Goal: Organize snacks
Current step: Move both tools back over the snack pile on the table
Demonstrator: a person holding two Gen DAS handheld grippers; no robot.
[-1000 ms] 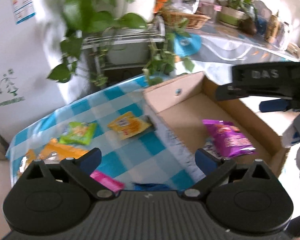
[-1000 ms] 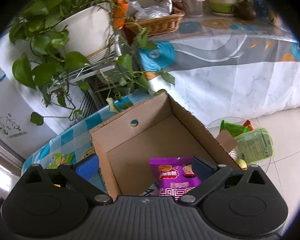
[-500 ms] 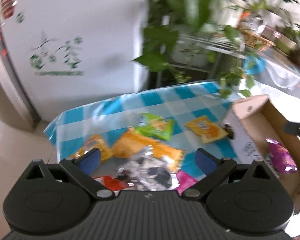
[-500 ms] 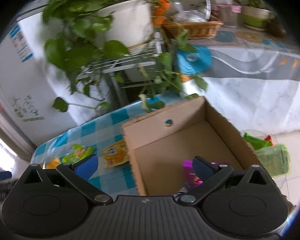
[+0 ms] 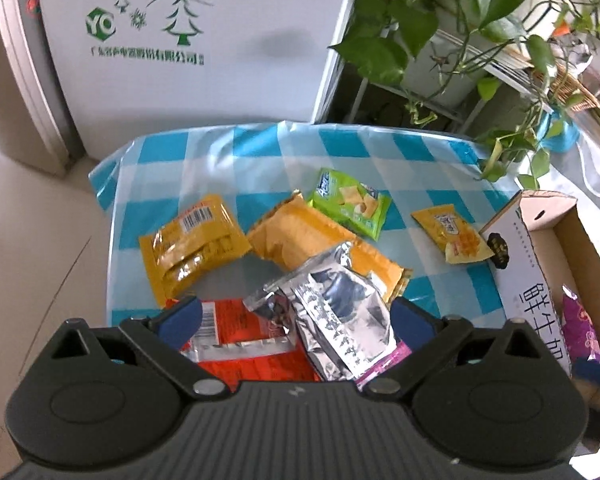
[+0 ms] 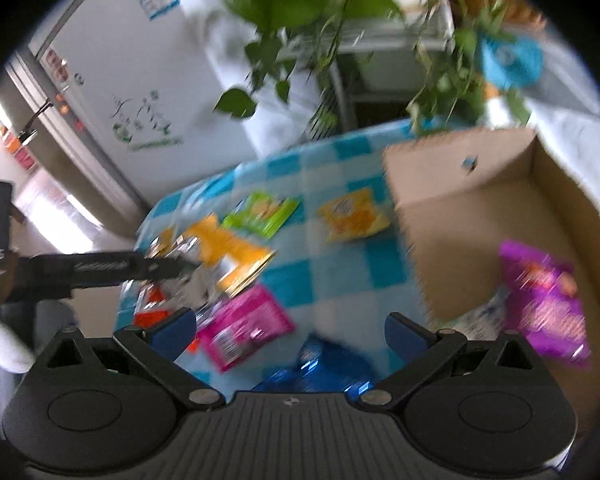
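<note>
Several snack packets lie on the blue-checked table [image 5: 260,160]: a silver packet [image 5: 332,312], a red one [image 5: 236,344], two yellow ones [image 5: 192,252] [image 5: 452,232], a long orange one [image 5: 312,240] and a green one [image 5: 348,200]. My left gripper [image 5: 296,320] hovers open over the silver and red packets. The cardboard box [image 5: 540,264] stands at the right with a purple packet [image 5: 580,332] inside. My right gripper [image 6: 290,328] is open above a pink packet [image 6: 248,328] and a blue packet [image 6: 320,368], left of the box [image 6: 460,240]. This view is blurred.
A white fridge [image 5: 188,40] stands behind the table. Trailing green plants [image 5: 440,20] on a rack hang over the table's far right corner. The tiled floor [image 5: 32,240] drops away at the left. The left gripper's black body [image 6: 100,268] shows in the right wrist view.
The left gripper has swung left from the box and come down over the snack pile. The right gripper has turned left from above the box toward the table.
</note>
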